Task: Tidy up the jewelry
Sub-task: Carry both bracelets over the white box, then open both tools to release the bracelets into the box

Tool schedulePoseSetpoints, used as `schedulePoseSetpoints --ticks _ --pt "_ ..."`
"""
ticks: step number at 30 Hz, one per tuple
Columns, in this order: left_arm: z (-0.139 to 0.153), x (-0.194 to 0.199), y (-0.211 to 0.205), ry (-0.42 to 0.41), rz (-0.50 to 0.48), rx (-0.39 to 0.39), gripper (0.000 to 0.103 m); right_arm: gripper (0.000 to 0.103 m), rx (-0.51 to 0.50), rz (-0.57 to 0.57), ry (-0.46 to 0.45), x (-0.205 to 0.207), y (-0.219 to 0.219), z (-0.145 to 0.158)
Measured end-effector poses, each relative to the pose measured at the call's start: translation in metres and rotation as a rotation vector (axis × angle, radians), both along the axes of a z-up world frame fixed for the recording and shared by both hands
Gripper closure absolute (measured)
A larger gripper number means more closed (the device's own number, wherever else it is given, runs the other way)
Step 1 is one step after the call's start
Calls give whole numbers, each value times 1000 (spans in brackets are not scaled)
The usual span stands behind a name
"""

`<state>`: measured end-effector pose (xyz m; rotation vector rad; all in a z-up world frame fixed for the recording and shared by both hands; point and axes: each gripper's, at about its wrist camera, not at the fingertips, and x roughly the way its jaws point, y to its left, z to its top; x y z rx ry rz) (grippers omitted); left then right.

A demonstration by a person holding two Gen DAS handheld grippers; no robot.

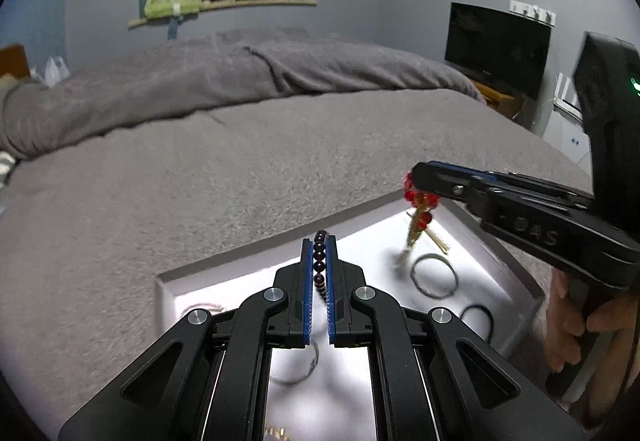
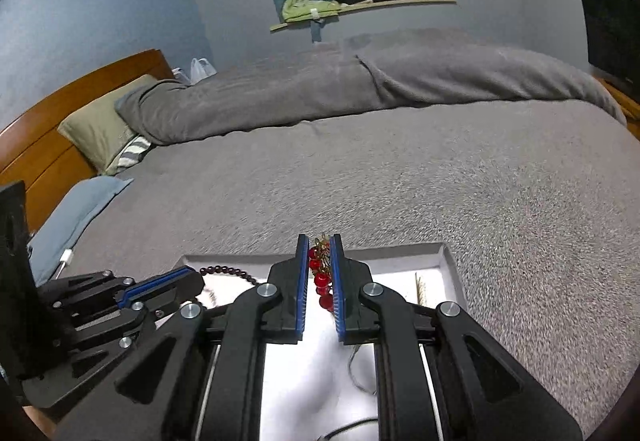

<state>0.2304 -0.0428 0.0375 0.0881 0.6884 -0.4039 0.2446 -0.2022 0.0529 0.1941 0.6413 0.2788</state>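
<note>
The left gripper [image 1: 319, 245] is pinching a dark bead bracelet [image 1: 319, 257] over the white tray [image 1: 168, 277]. The right gripper [image 2: 319, 253], whose body is showing the partly readable letters "UAS", is clamping a red bead ornament [image 2: 320, 277] near the tray's far edge.

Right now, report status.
Left gripper shut on dark beads. Right gripper shut on red beads. Both above tray. Nothing blocking.
</note>
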Motion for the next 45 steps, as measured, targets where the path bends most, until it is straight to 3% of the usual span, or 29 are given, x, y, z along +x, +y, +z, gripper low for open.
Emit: schedulePoseSetpoints --ticks 6,12,14,16,20,24,25,27,28,31,39,45 --pt "-31 21 1 70 56 67 96 92 -41 24 67 20 8 -19" --pt "-41 31 -2 118 87 125 96 92 -124 39 140 30 25 -30" --pt "-44 33 0 133 100 138 92 92 -136 35 155 32 27 -33" --pt "-45 35 2 139 111 138 78 92 -141 41 177 33 28 -37" --pt "-44 30 3 108 117 166 76 92 -141 26 156 32 26 -34" --pt "-41 25 1 84 120 168 65 89 -128 20 148 32 24 -33" --pt "-39 24 1 74 121 166 60 86 -123 19 145 32 23 -32" --pt "-36 21 1 52 123 167 55 61 -107 3 127 29 19 -29" --pt "-35 19 1 43 123 168 54 56 -100 -6 116 27 17 -27" --pt "-29 14 1 18 130 175 48 51 -84 -31 89 21 12 -19" --pt "-13 -9 11 -33 167 150 24 13 -54 -95 51 -3 -5 -1" --pt "-8 -31 18 -30 218 143 12 6 -40 -134 37 -35 -23 8"
